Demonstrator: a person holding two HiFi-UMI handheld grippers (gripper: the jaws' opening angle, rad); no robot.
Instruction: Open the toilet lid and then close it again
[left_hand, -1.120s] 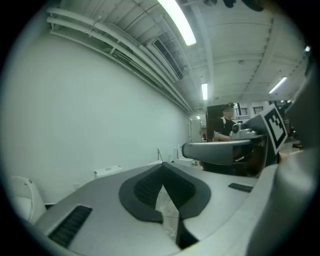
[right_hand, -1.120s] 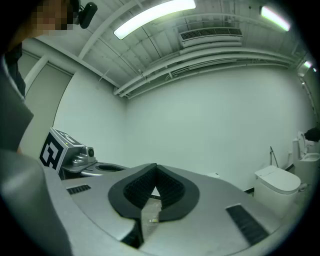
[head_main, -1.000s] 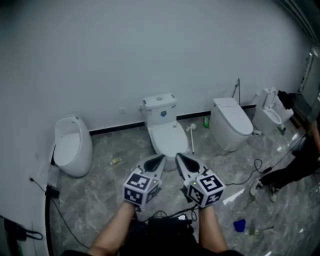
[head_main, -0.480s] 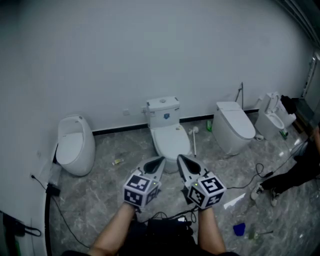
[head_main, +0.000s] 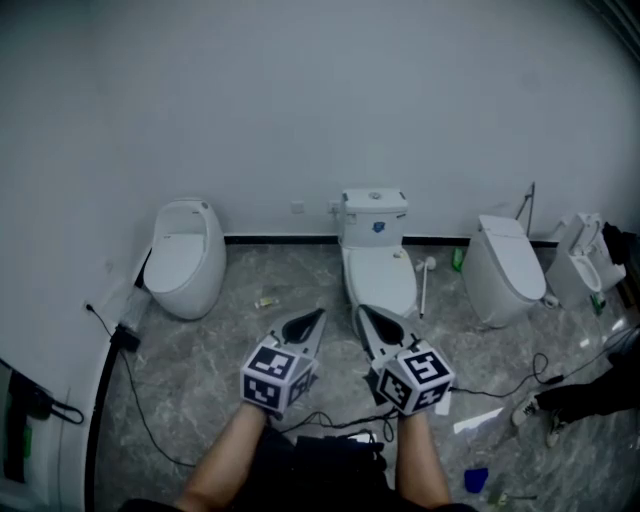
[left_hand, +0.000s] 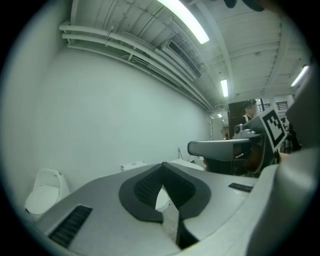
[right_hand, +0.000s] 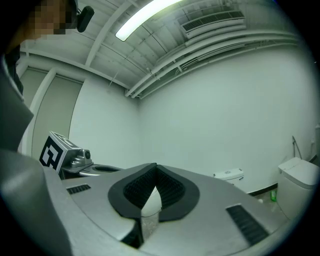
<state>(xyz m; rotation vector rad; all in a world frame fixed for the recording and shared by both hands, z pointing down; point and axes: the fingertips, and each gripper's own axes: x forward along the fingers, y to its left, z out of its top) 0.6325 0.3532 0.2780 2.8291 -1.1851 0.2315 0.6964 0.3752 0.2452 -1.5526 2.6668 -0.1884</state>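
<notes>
two shut hand-held grippers held short of a closed toilet

head view: the left hand-held gripper and right hand-held gripper point toward the toilet by the wall, apart from it, its lid down; a blue label on the tank is too small to read. left gripper view: jaws meet at the tips, nothing between; the other gripper's marker cube bears black-and-white squares, no words. right gripper view: jaws likewise together, empty.
</notes>
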